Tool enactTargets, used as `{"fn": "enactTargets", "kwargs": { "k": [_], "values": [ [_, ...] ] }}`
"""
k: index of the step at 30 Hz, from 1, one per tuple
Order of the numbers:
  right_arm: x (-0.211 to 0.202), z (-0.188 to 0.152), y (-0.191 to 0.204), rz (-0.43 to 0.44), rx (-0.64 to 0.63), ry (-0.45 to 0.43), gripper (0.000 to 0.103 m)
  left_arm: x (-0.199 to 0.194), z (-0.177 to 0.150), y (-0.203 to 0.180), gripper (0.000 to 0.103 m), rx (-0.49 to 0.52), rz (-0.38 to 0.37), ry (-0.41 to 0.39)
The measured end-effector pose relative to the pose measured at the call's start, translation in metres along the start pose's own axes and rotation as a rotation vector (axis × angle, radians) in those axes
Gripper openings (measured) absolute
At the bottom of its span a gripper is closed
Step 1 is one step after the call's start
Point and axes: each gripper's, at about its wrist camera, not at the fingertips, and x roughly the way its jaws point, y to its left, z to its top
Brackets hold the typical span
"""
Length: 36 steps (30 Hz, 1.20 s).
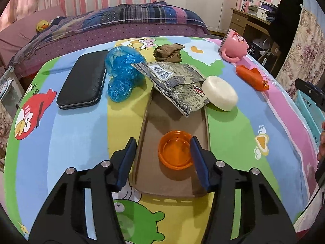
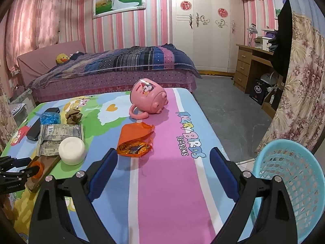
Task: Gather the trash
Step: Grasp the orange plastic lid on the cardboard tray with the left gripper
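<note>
Two hand-held grippers work our bench: the left hand-held gripper (image 1: 162, 158) straddles a round orange plastic lid (image 1: 175, 150) on a flat brown cardboard sheet (image 1: 172, 120), jaws partway apart, not yet clamped. The right hand-held gripper (image 2: 162, 172) waits agape. Next we judge: close, lift, carry to the light-blue plastic basket (image 2: 290, 183).

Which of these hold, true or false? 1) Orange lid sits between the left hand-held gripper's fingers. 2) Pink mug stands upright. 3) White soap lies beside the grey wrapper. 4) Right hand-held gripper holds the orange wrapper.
1) True: the orange lid lies between the left hand-held gripper fingers.
2) False: the pink mug lies on its side.
3) True: the white soap touches the grey wrapper.
4) False: the right hand-held gripper is open and empty; the orange wrapper lies ahead.
</note>
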Motion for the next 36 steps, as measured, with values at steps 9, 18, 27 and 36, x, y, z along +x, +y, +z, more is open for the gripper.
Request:
{"fn": "enactTargets", "kwargs": {
  "k": [9, 18, 27, 36],
  "values": [
    [0.002, -0.001, 0.007, 0.006, -0.014, 0.008, 0.09, -0.004, 0.003, 0.002, 0.053, -0.027, -0.018, 0.003],
    [0.002, -0.001, 0.008, 0.008, -0.014, 0.007, 0.09, -0.008, 0.002, -0.015, 0.053, 0.05, -0.005, -0.018],
    [0.003, 0.0, 0.015, 0.028, -0.017, 0.003, 0.09, 0.003, 0.001, -0.016, 0.04, 0.049, -0.01, 0.013],
    [0.012, 0.0, 0.046, 0.07, -0.05, 0.01, 0.09, -0.012, 0.014, -0.02, 0.039, 0.069, -0.008, -0.034]
  ]
}}
